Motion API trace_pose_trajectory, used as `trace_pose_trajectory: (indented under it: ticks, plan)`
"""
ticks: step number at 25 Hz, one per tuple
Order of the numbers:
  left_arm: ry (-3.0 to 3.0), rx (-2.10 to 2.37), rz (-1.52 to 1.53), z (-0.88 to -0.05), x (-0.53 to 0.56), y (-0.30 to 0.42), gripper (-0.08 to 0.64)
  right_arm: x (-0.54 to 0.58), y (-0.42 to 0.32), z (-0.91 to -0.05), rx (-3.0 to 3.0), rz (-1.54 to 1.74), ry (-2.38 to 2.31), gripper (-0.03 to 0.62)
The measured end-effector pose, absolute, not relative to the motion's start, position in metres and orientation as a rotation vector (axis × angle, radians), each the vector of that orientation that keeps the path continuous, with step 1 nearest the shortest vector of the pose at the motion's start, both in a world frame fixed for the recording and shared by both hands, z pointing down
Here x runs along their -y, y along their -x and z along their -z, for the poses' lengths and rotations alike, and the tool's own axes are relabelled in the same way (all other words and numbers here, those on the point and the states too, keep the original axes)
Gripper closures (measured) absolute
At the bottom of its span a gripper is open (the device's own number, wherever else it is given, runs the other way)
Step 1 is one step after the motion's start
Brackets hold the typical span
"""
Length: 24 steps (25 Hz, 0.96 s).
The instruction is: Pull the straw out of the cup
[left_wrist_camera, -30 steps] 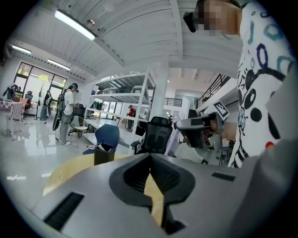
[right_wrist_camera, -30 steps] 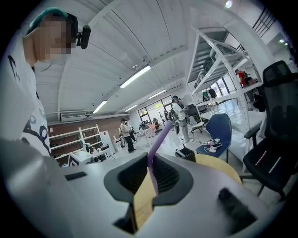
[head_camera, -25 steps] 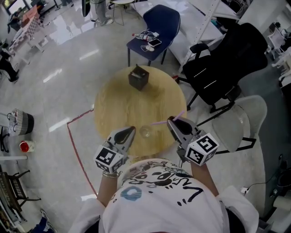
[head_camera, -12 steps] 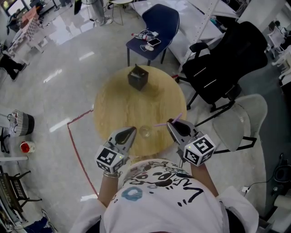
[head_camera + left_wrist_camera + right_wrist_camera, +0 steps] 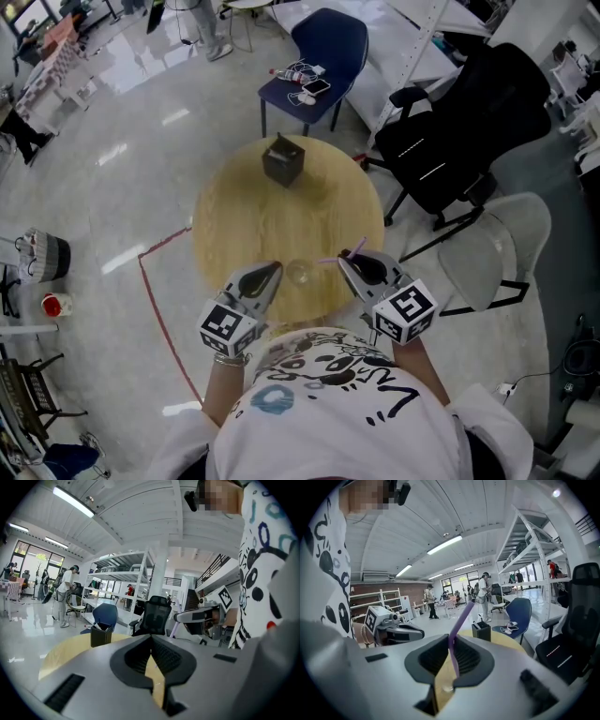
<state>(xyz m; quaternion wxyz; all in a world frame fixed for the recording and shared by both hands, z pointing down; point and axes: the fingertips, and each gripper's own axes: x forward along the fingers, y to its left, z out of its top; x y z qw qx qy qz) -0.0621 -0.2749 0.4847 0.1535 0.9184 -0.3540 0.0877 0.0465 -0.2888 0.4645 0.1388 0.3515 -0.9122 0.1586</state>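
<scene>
A small clear cup (image 5: 299, 273) stands on the round wooden table (image 5: 244, 216) near its front edge. My right gripper (image 5: 347, 258) (image 5: 451, 641) is shut on a purple straw (image 5: 341, 253) (image 5: 459, 620). The straw slants up from between the jaws. In the head view its low end lies just right of the cup's rim; I cannot tell if it touches. My left gripper (image 5: 273, 269) (image 5: 151, 639) hangs just left of the cup, shut with nothing between its jaws. It does not hold the cup.
A dark box (image 5: 284, 159) (image 5: 481, 631) (image 5: 101, 634) sits at the table's far side. Behind the table are a blue chair (image 5: 319, 66) with phones on it and a black office chair (image 5: 459, 122). A grey chair (image 5: 497, 248) stands at the right.
My right gripper has drawn back towards me and a little left, and the straw in it now stands steeper. The left gripper and the cup have stayed where they were.
</scene>
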Motion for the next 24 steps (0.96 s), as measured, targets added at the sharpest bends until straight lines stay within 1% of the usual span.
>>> trace_pose_trajectory:
  ticks: [24]
  plan:
    - [-2.619, 0.996, -0.271, -0.493, 0.272, 0.061, 0.545, 0.288, -0.041, -0.481, 2.598, -0.477, -0.973, 0.543]
